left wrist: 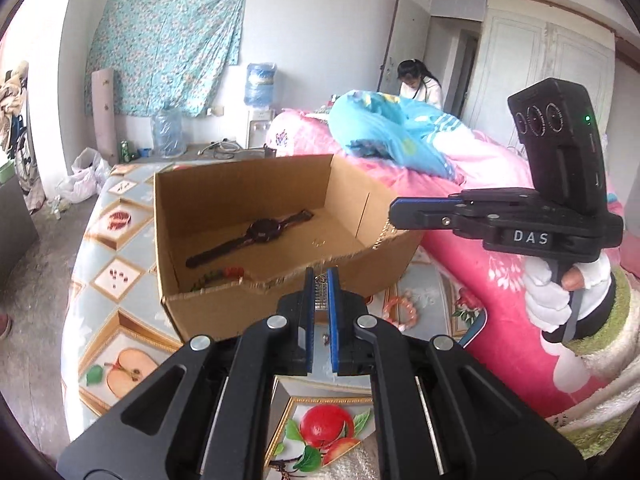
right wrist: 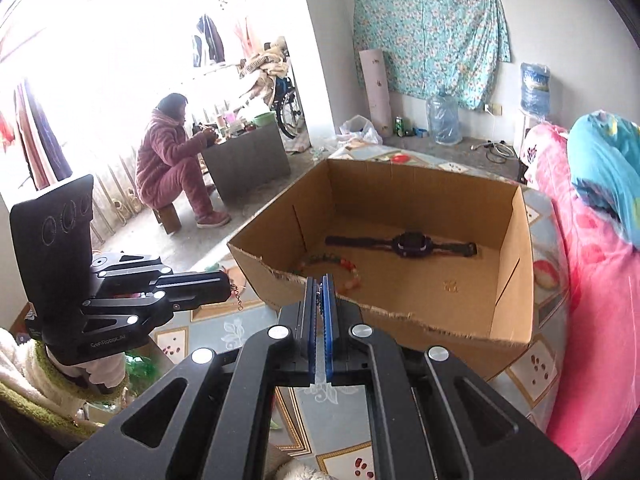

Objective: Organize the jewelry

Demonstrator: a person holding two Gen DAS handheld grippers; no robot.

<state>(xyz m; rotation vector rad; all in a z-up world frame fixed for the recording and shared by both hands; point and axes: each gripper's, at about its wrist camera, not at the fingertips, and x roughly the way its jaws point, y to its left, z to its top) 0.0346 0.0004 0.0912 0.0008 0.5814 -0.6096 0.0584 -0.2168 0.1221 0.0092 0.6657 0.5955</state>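
While both grippers hang above the near side of the cardboard box (left wrist: 256, 216), each has its jaws pressed almost together on one end of a thin chain (left wrist: 321, 292). The left gripper (left wrist: 321, 280) pinches a short run of metal links between its blue pads, above the torn front wall of the box. The right gripper (right wrist: 319, 284) pinches fine links in the same way, and from the left wrist view its closed tip sits over the box's right front corner with a bit of chain dangling there. I cannot see the stretch of chain between the two. The box stands open on a bench (left wrist: 120, 364) covered with a fruit-patterned cloth, towards its far edge, and fills most of the bench's width. Inside, a dark wristwatch (right wrist: 404, 244) lies flat across the middle of the floor, strap spread out. A bracelet of red and green beads (right wrist: 344, 270) lies against the front wall, near the left front corner. Outside the box, a pink bead bracelet (left wrist: 400, 312) rests on the cloth by the bench's right edge, close to the pink bed cover (left wrist: 500, 312). A white-gloved hand (left wrist: 548, 300) grips the right gripper's handle.
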